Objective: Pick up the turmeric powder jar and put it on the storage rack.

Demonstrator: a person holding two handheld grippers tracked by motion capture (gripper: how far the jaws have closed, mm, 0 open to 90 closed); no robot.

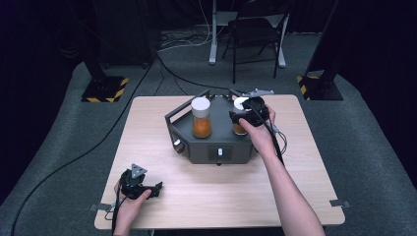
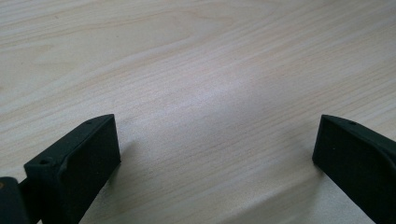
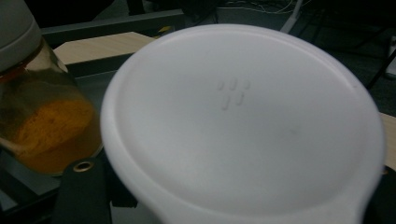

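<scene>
I count two orange-filled jars with white lids on the one dark tray [image 1: 196, 152] at the middle of the worktop [image 1: 147, 128]. My right fingers [image 1: 242, 117] pinch the right jar [image 1: 239, 128] just under its lid [image 3: 243, 121], beside the left jar [image 1: 201, 118]. My left fingers [image 1: 156, 189] stand spread over bare worktop near its front edge, holding nothing

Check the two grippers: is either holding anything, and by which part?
The right gripper is shut on the right jar, just under its white lid. The left gripper rests open, with nothing between its jaws.
</scene>
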